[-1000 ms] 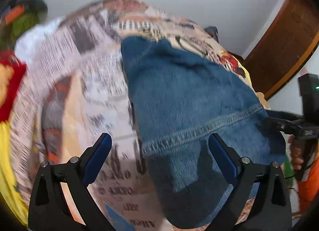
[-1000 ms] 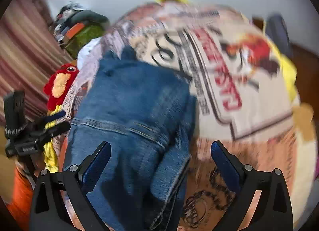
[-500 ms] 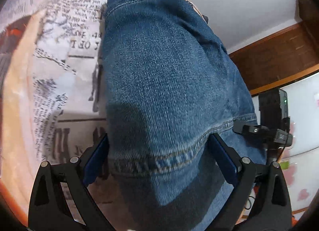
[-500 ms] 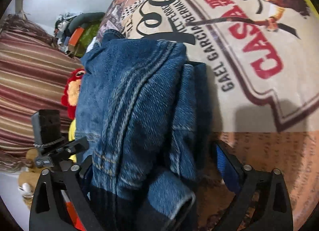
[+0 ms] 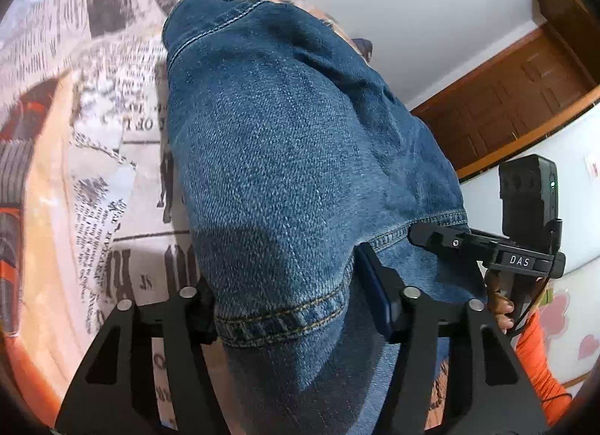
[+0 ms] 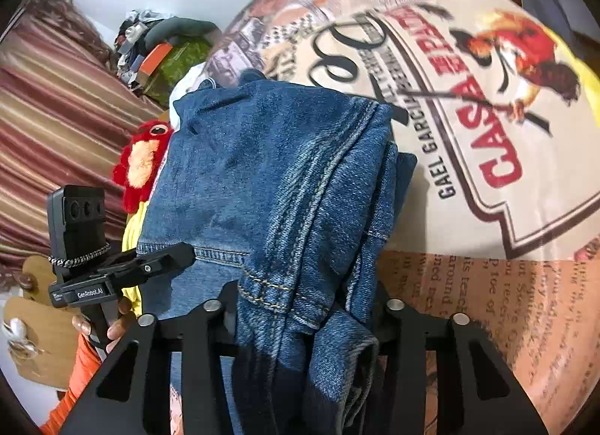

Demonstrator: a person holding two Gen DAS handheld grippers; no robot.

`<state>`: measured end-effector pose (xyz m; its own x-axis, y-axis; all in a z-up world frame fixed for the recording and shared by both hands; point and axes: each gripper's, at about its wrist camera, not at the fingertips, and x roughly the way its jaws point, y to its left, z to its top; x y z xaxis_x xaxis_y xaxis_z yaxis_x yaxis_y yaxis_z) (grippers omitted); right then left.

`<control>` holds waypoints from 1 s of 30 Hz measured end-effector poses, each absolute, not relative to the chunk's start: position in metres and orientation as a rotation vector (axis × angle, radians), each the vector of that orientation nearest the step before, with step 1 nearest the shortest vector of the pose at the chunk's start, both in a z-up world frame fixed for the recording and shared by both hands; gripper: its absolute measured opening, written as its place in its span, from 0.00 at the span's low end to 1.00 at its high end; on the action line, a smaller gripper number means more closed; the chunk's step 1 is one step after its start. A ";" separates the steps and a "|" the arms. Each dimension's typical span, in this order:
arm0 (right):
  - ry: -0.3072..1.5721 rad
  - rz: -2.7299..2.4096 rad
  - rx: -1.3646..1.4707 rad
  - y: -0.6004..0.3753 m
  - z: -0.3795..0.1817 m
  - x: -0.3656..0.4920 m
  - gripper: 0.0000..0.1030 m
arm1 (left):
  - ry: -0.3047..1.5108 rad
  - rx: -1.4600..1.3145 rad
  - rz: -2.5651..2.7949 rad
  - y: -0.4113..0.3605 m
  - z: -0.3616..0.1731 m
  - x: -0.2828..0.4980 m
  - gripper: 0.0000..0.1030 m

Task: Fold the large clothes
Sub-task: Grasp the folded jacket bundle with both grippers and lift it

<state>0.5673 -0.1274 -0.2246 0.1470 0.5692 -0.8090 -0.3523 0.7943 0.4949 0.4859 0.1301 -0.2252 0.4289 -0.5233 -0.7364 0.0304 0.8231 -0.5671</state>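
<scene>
While the printed bedspread (image 6: 487,142) fills most of both views, we see the jeans (image 5: 300,157) lying lengthwise across the frame's centre, already doubled over; we judge another fold remains. Our left gripper (image 5: 285,303) has just been closing and now pinches the hem at lower centre. Our right gripper (image 6: 303,307), likewise just closing, clamps the bunched denim there.

Both grippers tip downward side by side — the left gripper (image 5: 285,307) has just been closing and pinches denim between its jaws, and the right gripper (image 6: 303,307) has just been closing too, clamped on bunched denim.
</scene>
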 end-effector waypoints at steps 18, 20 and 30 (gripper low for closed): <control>1.107 0.765 0.100 -0.044 -0.121 0.487 0.36 | 0.880 -0.439 -0.298 0.204 -0.123 0.380 0.54; 1.109 0.782 0.085 -0.027 -0.118 0.479 0.36 | 0.874 -0.443 -0.282 0.218 -0.125 0.370 0.54; 1.196 0.857 0.013 0.058 -0.149 0.458 0.36 | 0.909 -0.512 -0.188 0.284 -0.155 0.330 0.54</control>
